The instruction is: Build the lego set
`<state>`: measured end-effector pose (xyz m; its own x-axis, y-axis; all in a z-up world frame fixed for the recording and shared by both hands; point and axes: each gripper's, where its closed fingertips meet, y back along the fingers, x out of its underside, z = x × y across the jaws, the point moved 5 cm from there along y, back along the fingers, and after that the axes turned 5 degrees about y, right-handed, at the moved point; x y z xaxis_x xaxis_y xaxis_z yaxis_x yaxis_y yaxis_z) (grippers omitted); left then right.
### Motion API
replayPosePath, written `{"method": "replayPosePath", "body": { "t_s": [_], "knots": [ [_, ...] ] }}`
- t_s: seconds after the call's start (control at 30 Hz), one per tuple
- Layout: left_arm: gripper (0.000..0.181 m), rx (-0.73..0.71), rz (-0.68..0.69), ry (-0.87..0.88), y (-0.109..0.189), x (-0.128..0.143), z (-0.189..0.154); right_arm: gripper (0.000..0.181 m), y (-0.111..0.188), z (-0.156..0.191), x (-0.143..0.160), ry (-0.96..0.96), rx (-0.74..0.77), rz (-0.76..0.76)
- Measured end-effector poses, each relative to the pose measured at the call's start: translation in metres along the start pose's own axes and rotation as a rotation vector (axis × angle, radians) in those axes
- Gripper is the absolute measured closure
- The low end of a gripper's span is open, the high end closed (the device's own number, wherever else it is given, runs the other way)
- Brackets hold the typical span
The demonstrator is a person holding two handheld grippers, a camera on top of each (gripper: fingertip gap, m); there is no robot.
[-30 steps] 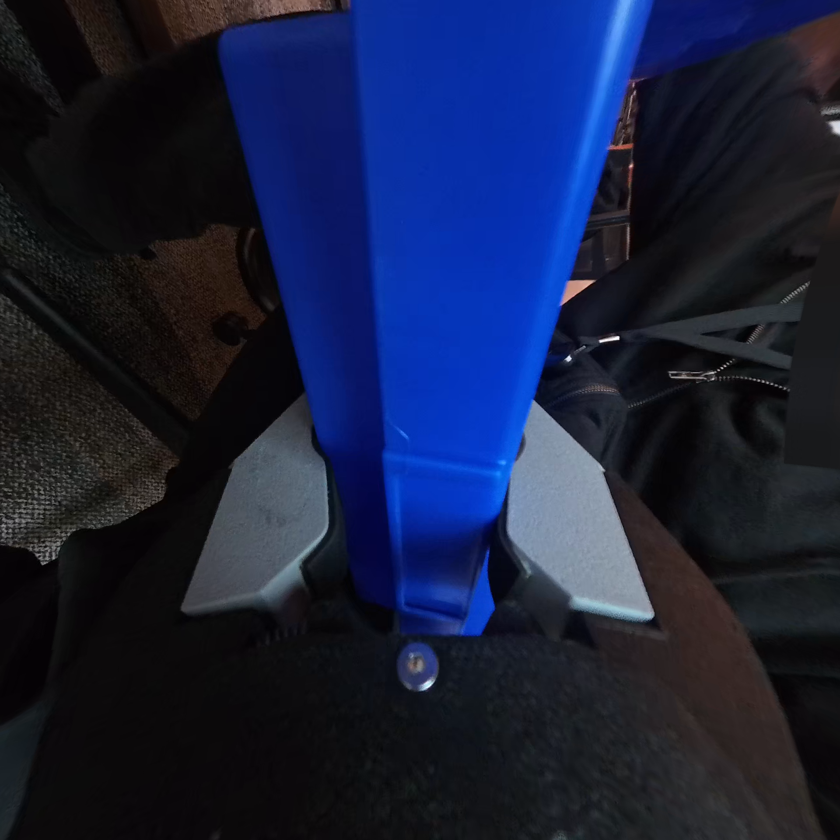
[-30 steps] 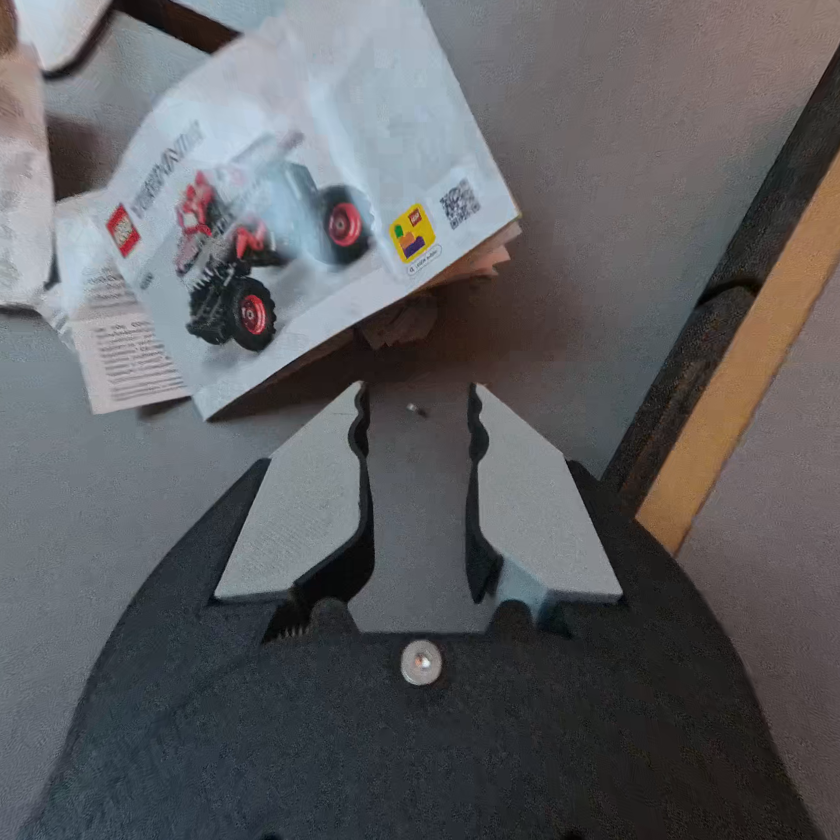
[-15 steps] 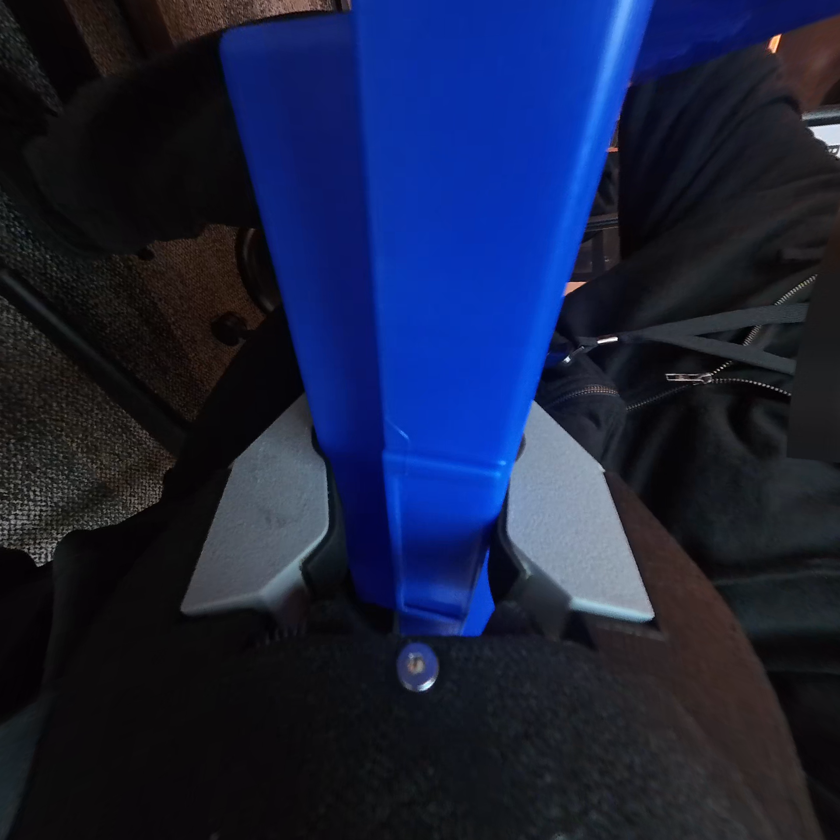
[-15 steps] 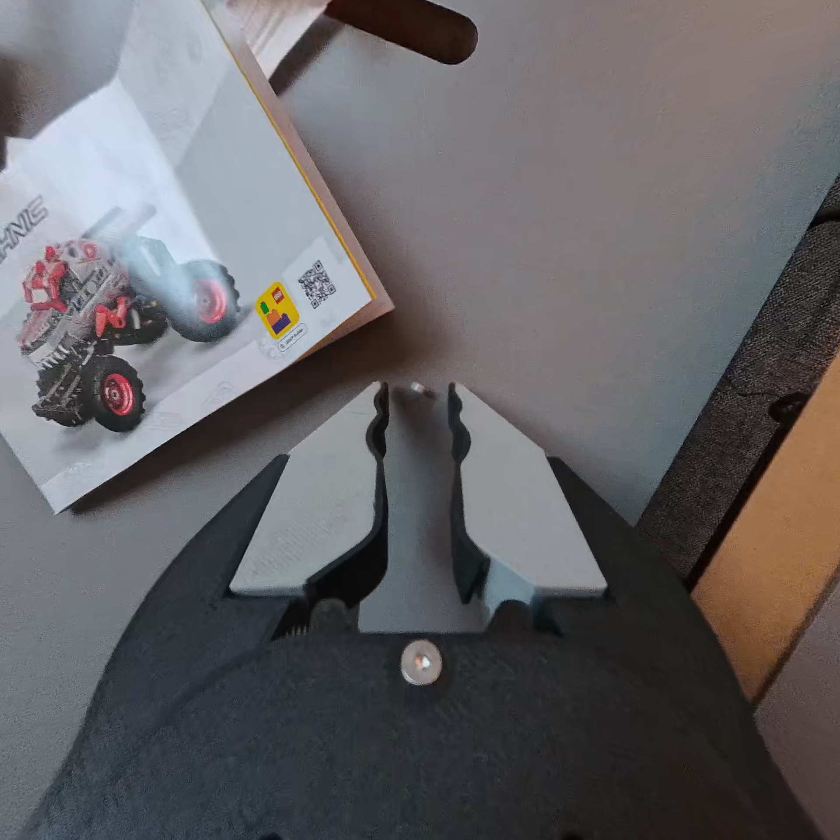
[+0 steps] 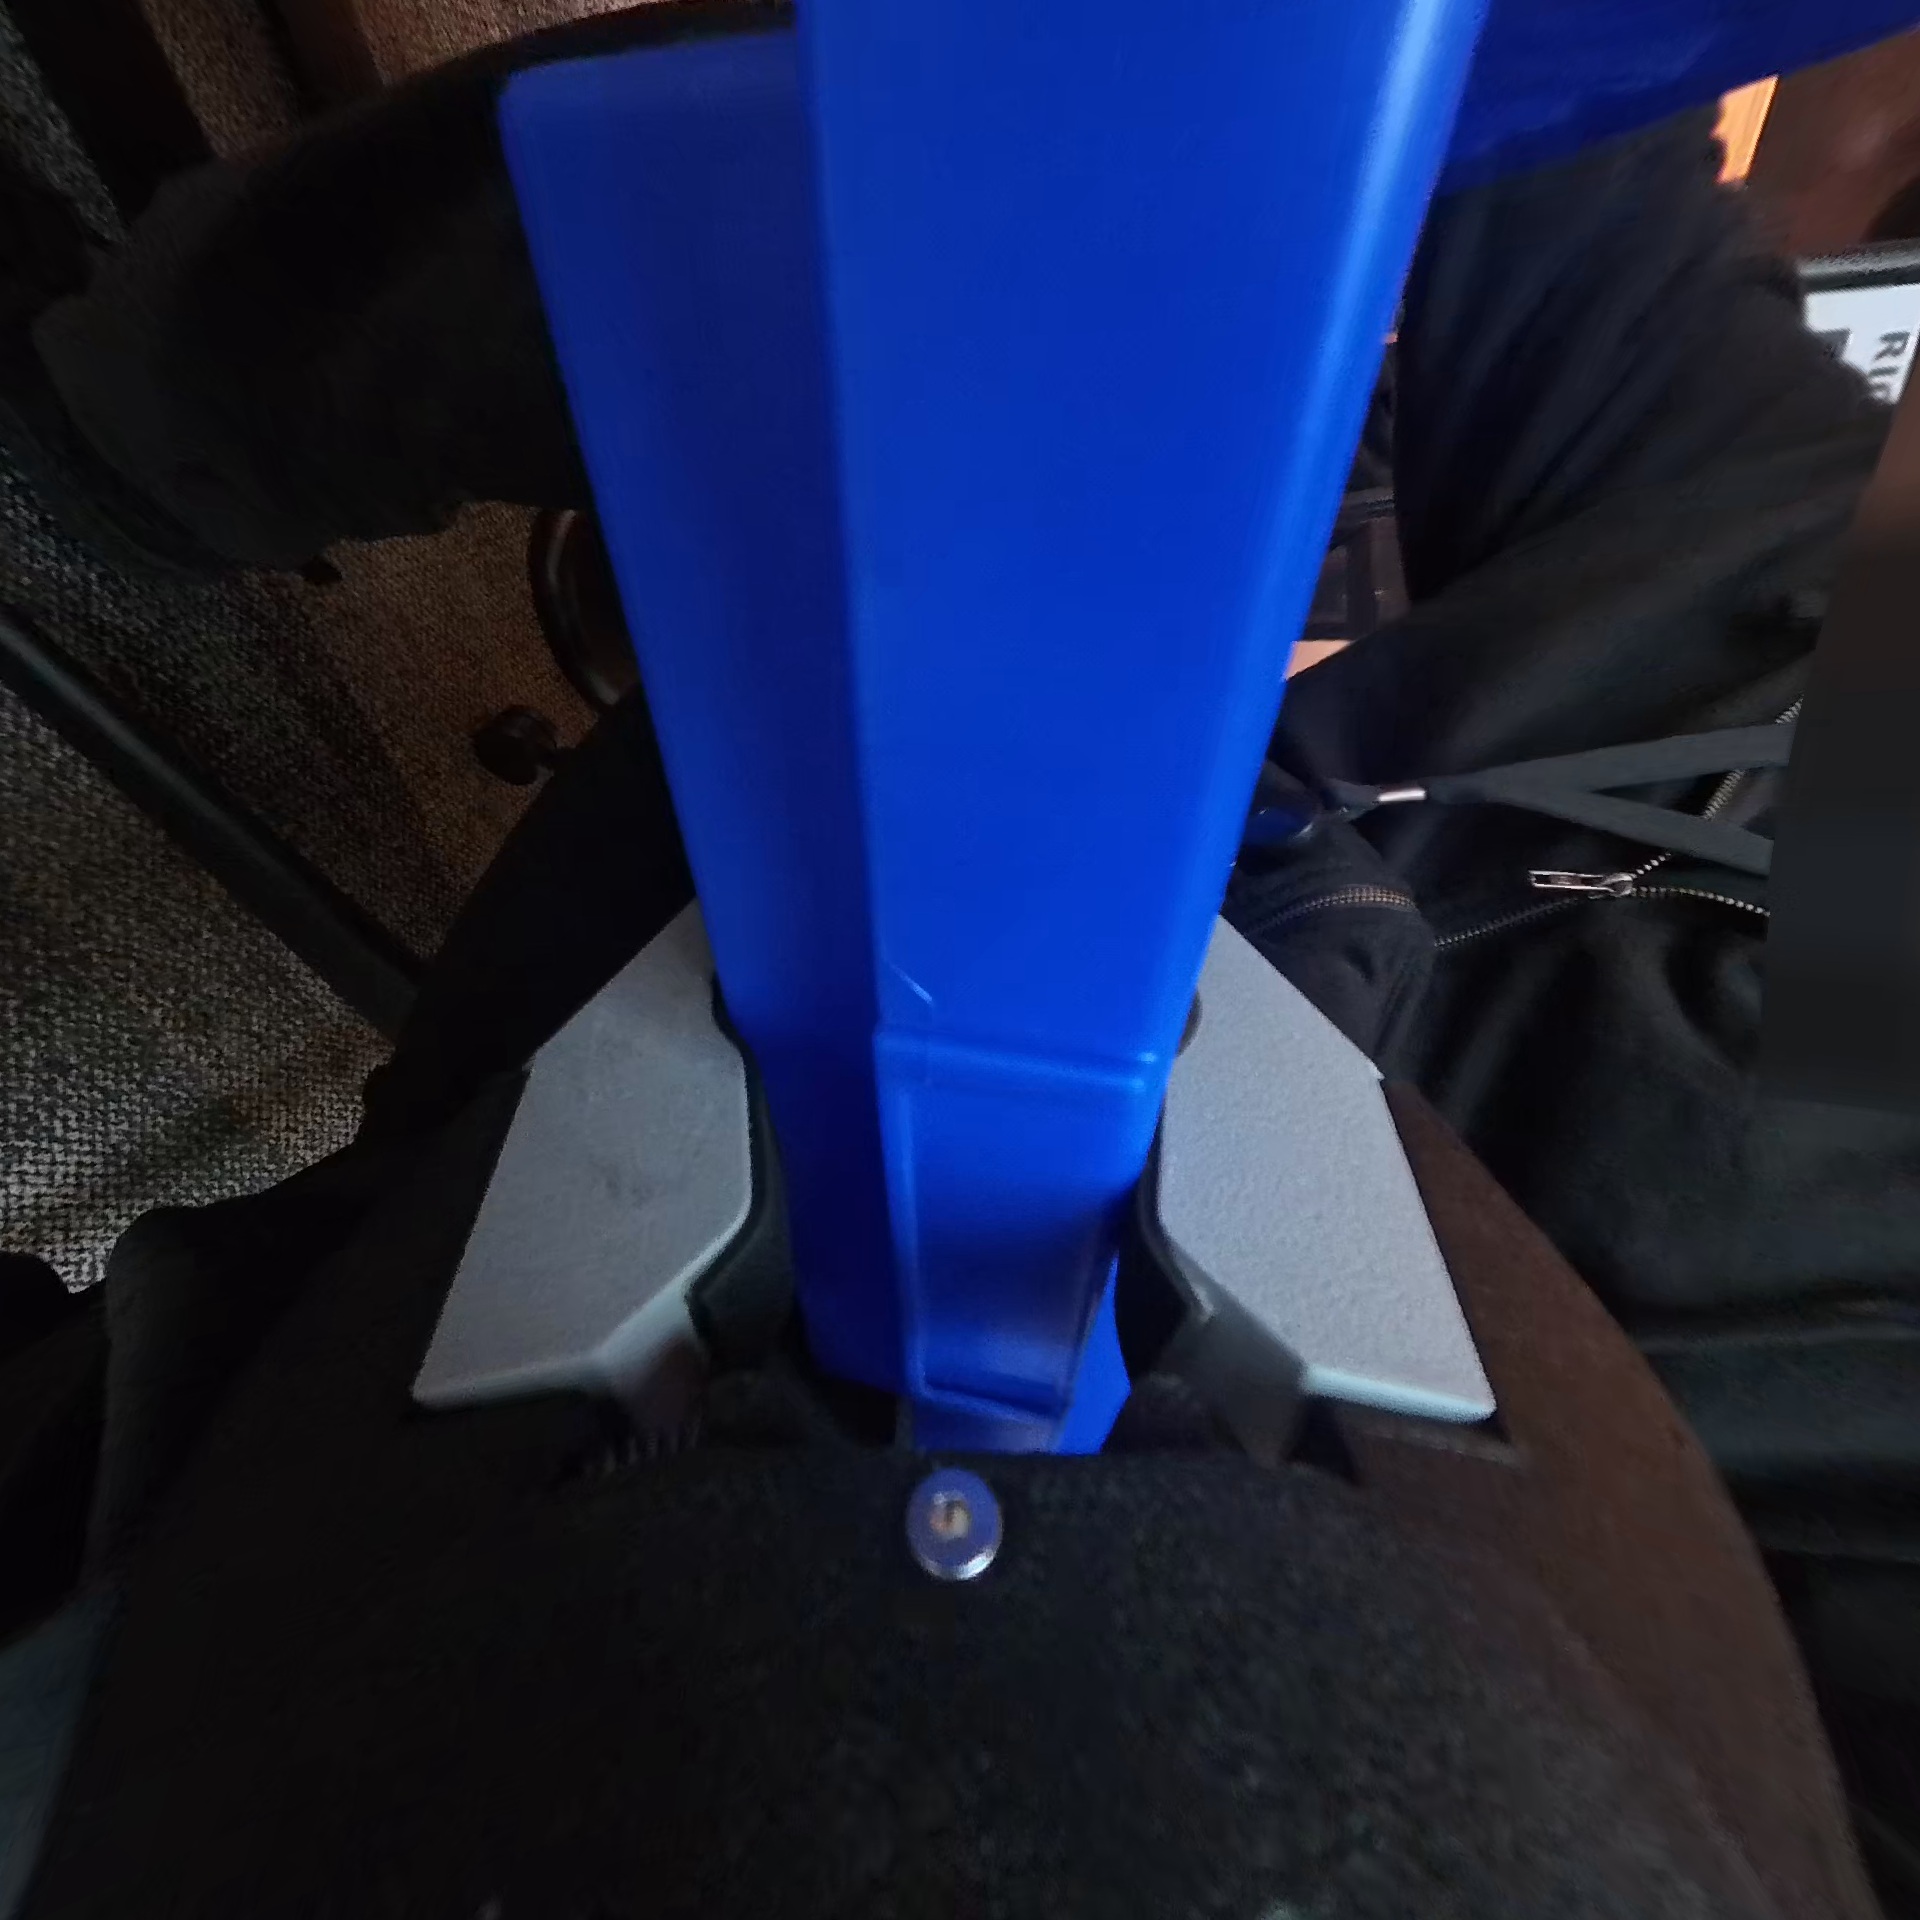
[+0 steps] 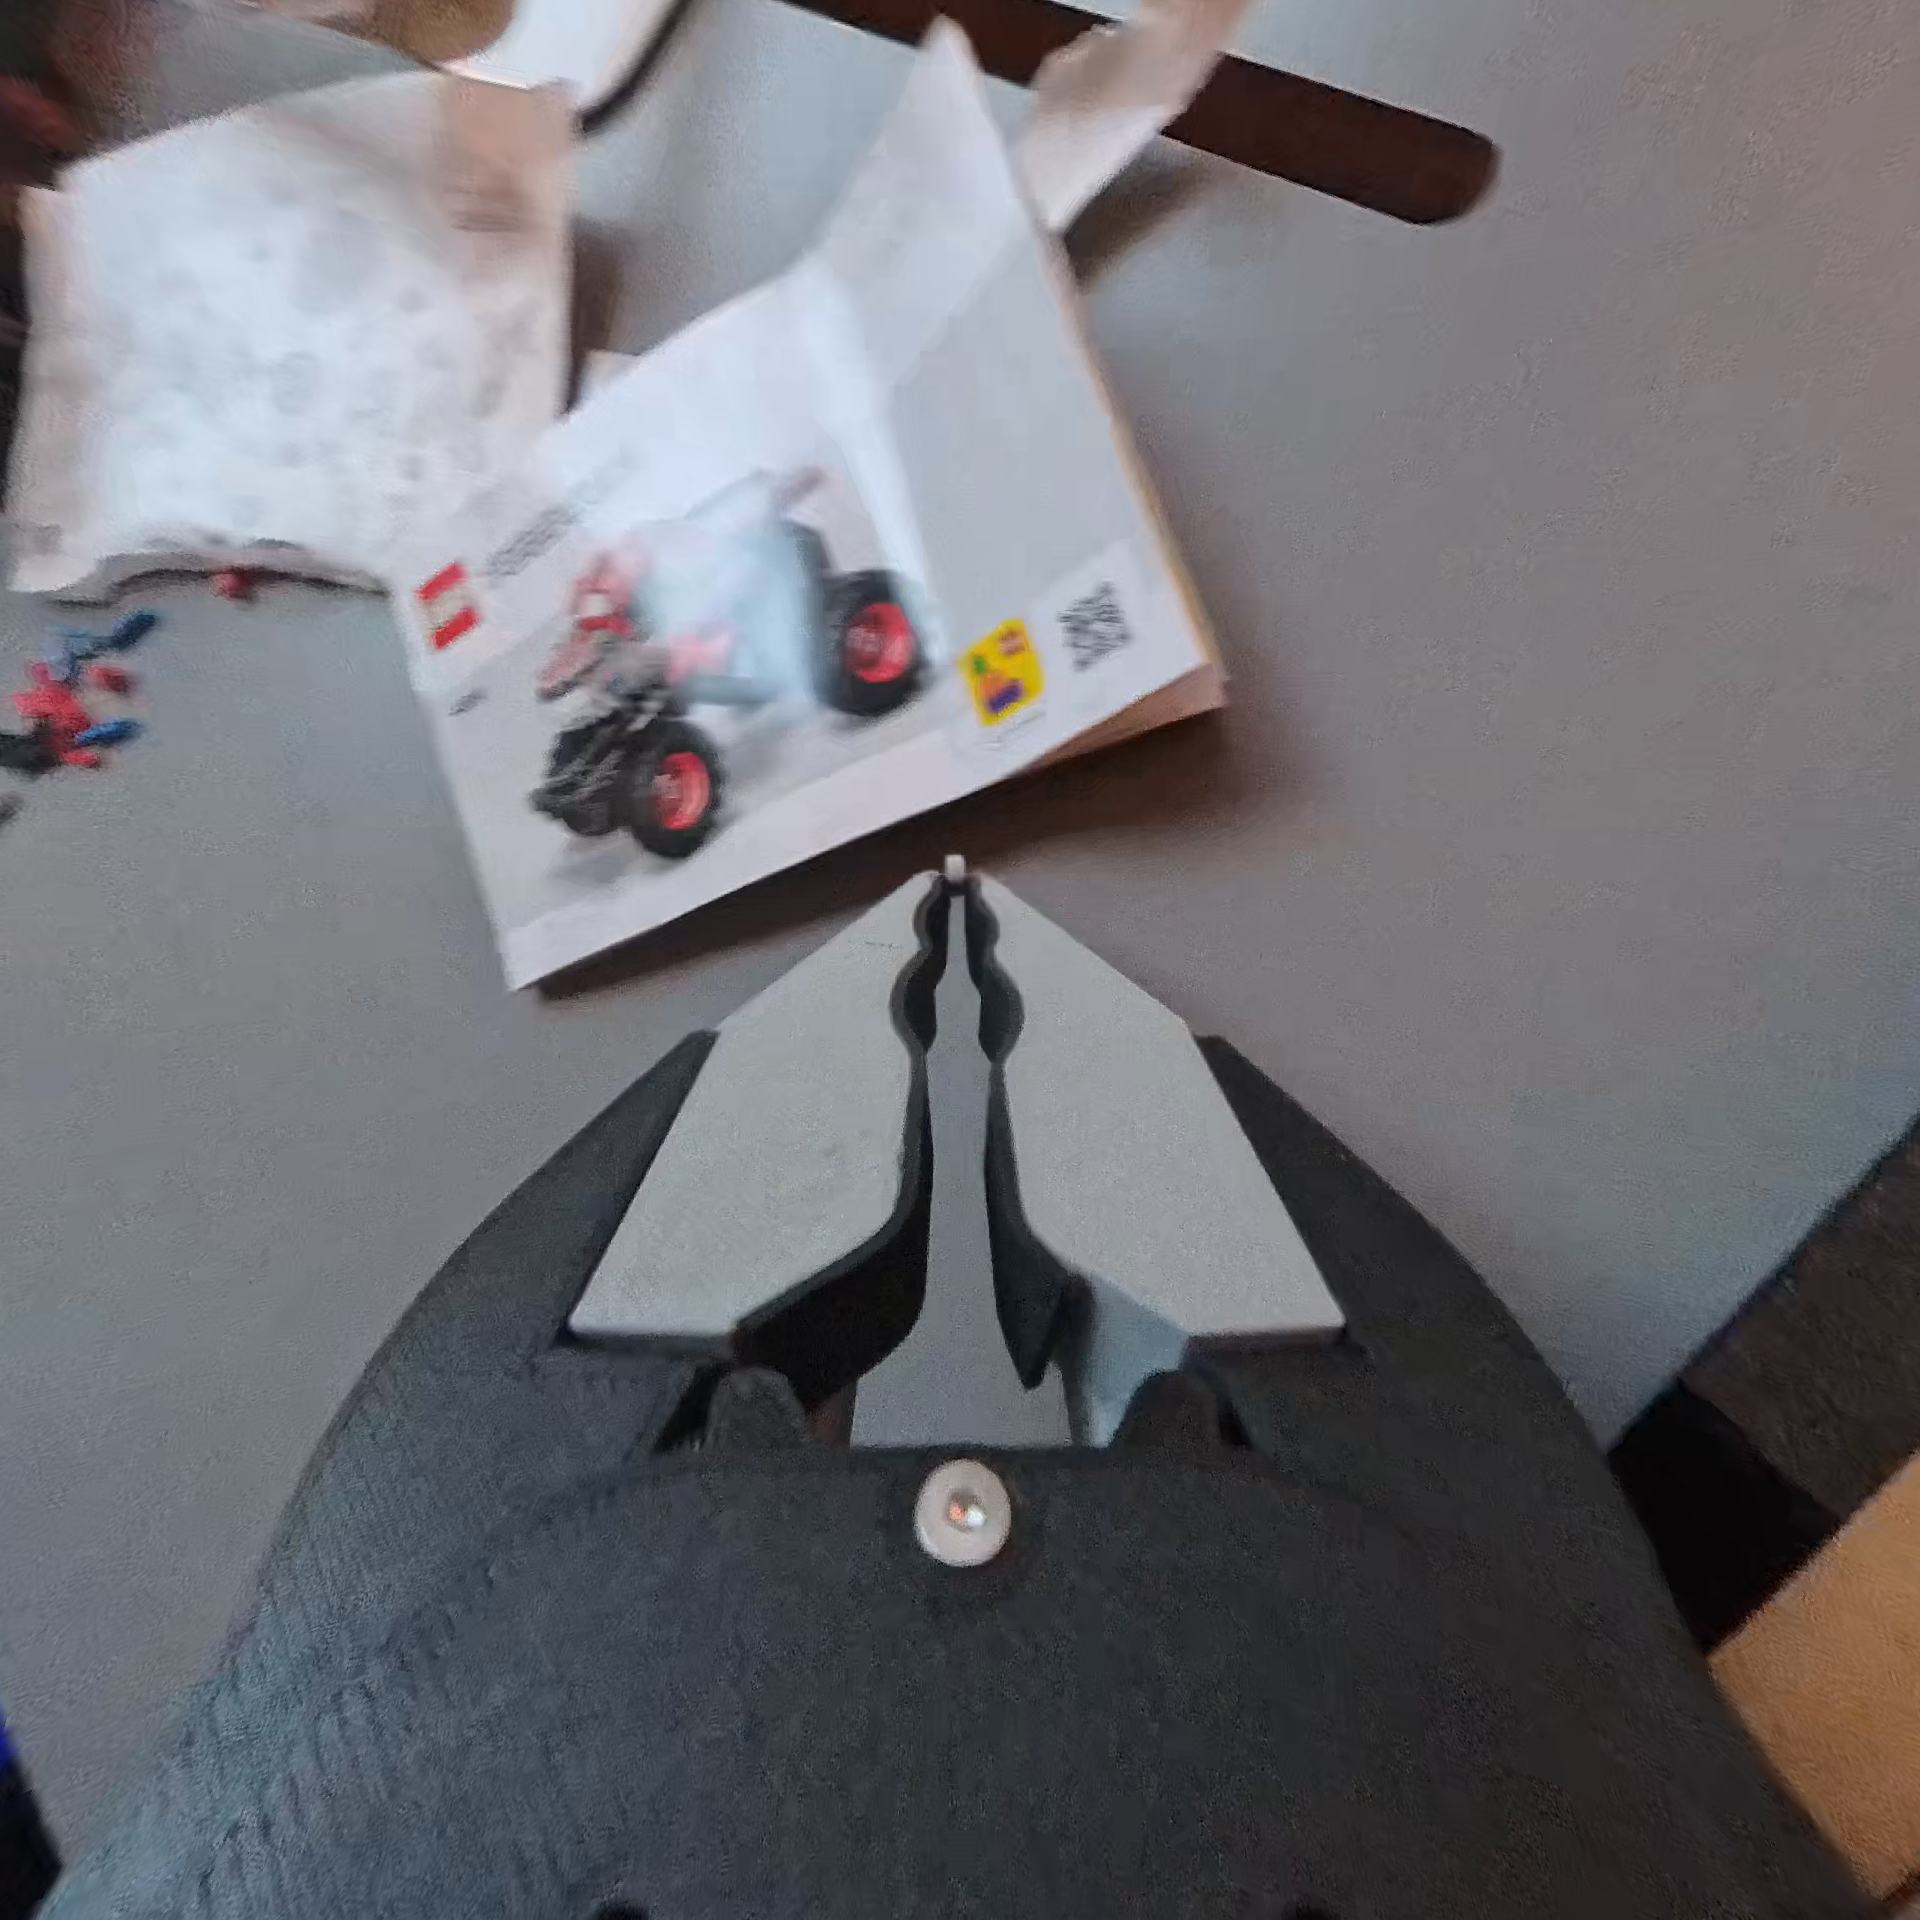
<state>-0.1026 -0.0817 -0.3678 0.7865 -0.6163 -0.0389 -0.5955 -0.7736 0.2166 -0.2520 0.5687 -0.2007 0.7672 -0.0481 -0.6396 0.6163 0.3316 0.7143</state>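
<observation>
The right claw (image 6: 954,883), nearly closed, pinches a tiny white piece (image 6: 953,864) at frame centre below the booklet (image 6: 831,582); the left claw (image 5: 961,1039) clamps a blue bin (image 5: 987,520); dropping the piece in seems next.

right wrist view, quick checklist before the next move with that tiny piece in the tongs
1. Right tongs shut on the tiny pale piece: ok.
2. Piece seated deep: not ok, pinched at the very tips.
3. Piece lifted off the grey table: cannot tell.
4. Instruction booklet in view: ok, cover up and blurred.
5. Loose red and blue parts in reach: cannot tell.
6. Left tongs free: not ok, clamped on a blue plastic object.
</observation>
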Motion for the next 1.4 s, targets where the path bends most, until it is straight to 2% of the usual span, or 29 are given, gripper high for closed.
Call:
{"method": "replayPosePath", "body": {
  "t_s": [0.13,0.23,0.33,0.4,0.5,0.57,0.63,0.77,0.83,0.9,1.03,1.17,1.33,1.4],
  "knots": [
    [0.106,0.005,0.011,-0.008,-0.002,0.001,-0.002,0.181,0.035,0.100,0.003,0.210,-0.334,-0.125],
    [0.106,0.010,0.028,-0.012,-0.005,0.003,-0.004,0.181,0.060,0.194,0.029,0.442,-0.517,-0.160],
    [0.106,0.014,0.038,-0.007,-0.008,0.005,-0.006,0.181,0.073,0.286,0.068,0.652,-0.609,-0.161],
    [0.106,0.022,0.035,-0.007,-0.011,0.004,-0.008,0.181,0.069,0.340,0.099,0.729,-0.641,-0.131],
    [0.106,0.032,0.051,-0.011,-0.019,0.007,-0.013,0.180,0.046,0.398,0.151,0.820,-0.604,-0.006],
    [0.106,0.032,0.055,-0.020,-0.024,0.008,-0.017,0.175,0.029,0.421,0.186,0.889,-0.555,0.084],
    [0.106,0.024,0.043,-0.044,-0.024,0.006,-0.023,0.170,0.017,0.428,0.212,0.932,-0.499,0.165],
    [0.106,0.002,0.052,-0.080,-0.029,0.007,-0.033,0.163,0.008,0.434,0.238,0.921,-0.439,0.224],
    [0.106,-0.001,0.058,-0.065,-0.033,0.009,-0.035,0.158,0.010,0.437,0.242,0.912,-0.407,0.190],
    [0.106,-0.003,0.057,-0.027,-0.034,0.011,-0.034,0.161,0.018,0.445,0.235,0.837,-0.444,0.086],
    [0.106,0.005,0.056,0.048,-0.036,0.015,-0.029,0.160,0.024,0.433,0.213,0.707,-0.407,-0.093],
    [0.106,0.019,0.057,0.059,-0.038,0.016,-0.028,0.158,0.011,0.392,0.180,0.612,-0.180,-0.163],
    [0.106,0.027,0.071,0.045,-0.040,0.012,-0.028,0.144,-0.021,0.337,0.110,0.428,-0.101,-0.274],
    [0.106,0.029,0.075,0.041,-0.040,0.011,-0.027,0.147,-0.041,0.305,0.072,0.352,-0.037,-0.288]
  ]
}}
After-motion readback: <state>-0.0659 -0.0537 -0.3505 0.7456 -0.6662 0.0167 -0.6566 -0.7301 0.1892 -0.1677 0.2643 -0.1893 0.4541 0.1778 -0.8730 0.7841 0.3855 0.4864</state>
